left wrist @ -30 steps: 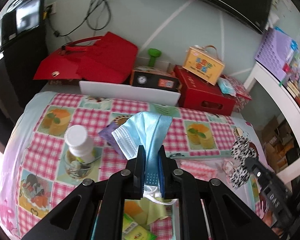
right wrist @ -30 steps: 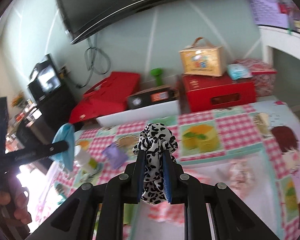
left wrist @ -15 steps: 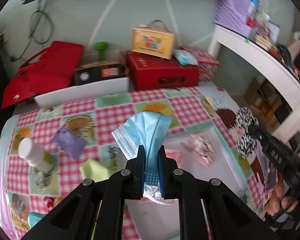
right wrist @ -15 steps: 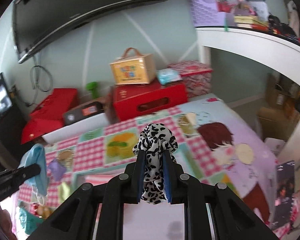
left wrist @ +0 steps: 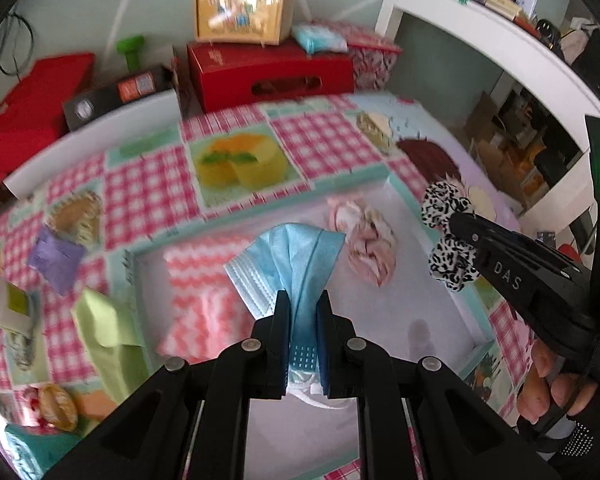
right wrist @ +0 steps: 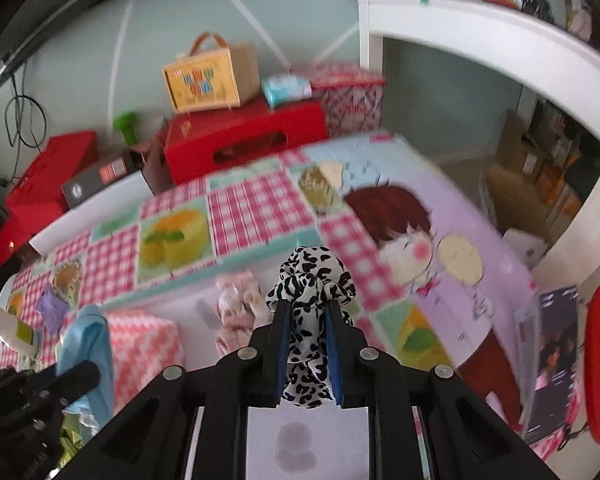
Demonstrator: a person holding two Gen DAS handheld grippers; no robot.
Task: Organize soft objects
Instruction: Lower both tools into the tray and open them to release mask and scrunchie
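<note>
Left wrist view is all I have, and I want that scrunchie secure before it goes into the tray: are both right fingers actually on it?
Observer: Yes. From the right wrist view, both right fingers press the black-and-white scrunchie between them, and it bulges out above their tips.
Operator: That gripper blocks my sight of the table's right edge. Is anything there?
Observer: A dark printed sheet shows at the right edge of the table. I cannot tell whether it rests on the table or sits below it.
</note>
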